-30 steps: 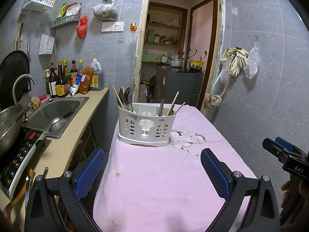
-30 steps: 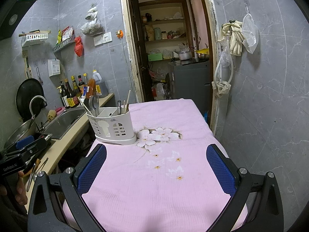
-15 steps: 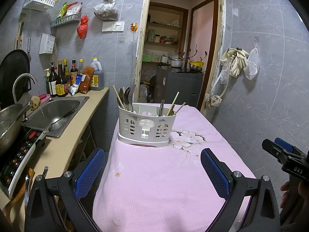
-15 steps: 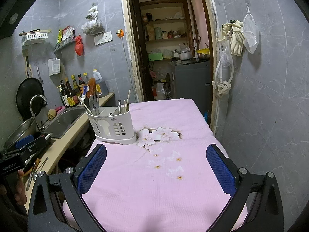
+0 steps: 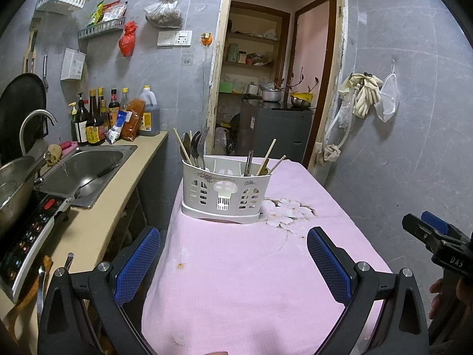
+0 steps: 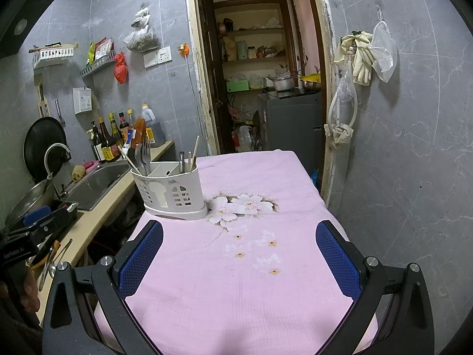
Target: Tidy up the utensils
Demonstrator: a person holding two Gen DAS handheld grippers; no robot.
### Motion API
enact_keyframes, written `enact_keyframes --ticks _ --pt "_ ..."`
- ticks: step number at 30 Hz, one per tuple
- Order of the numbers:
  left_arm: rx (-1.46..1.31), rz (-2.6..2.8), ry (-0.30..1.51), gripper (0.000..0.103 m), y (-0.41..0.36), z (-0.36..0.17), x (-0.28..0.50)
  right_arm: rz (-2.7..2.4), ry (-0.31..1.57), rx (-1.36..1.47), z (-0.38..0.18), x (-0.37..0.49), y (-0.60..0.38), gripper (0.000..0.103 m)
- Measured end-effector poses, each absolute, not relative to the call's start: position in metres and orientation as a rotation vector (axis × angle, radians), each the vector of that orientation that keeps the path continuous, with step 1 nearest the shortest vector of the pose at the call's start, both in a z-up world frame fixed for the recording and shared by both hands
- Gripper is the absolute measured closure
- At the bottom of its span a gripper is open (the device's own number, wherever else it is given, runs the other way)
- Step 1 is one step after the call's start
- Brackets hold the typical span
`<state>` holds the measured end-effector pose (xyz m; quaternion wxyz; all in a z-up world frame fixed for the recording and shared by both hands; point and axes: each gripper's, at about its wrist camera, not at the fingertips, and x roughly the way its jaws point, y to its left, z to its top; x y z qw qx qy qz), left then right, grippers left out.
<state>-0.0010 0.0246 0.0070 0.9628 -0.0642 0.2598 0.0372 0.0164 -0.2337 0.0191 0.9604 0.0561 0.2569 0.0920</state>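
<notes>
A white plastic utensil caddy [image 5: 225, 195] stands on the pink-clothed table [image 5: 251, 281], also in the right wrist view [image 6: 171, 196]. Its left compartment holds spoons, a fork and a chopstick [image 5: 193, 149]. Its right compartment holds chopsticks and a metal handle [image 5: 263, 159]. My left gripper [image 5: 233, 261] is open and empty, well short of the caddy. My right gripper [image 6: 239, 261] is open and empty over the table's near part. Each gripper shows at the edge of the other's view.
A counter [image 5: 97, 224] with a steel sink [image 5: 82, 171], faucet, bottles and an induction cooker [image 5: 26, 245] runs along the left. Loose utensils [image 6: 56, 259] lie on the counter's near end. A doorway [image 5: 275, 88] opens behind the table. The grey wall is at the right.
Both grippers have barely shifted; the view is nearly the same. Nothing was taken hold of or let go.
</notes>
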Motion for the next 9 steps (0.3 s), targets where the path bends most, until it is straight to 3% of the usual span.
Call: enact_keyframes --ticks 9 --pt "-0.133 0.084 0.531 0.002 0.0258 0.0054 -0.0007 0.19 0.527 0.109 0.0153 0.0171 -0.2335 0.001"
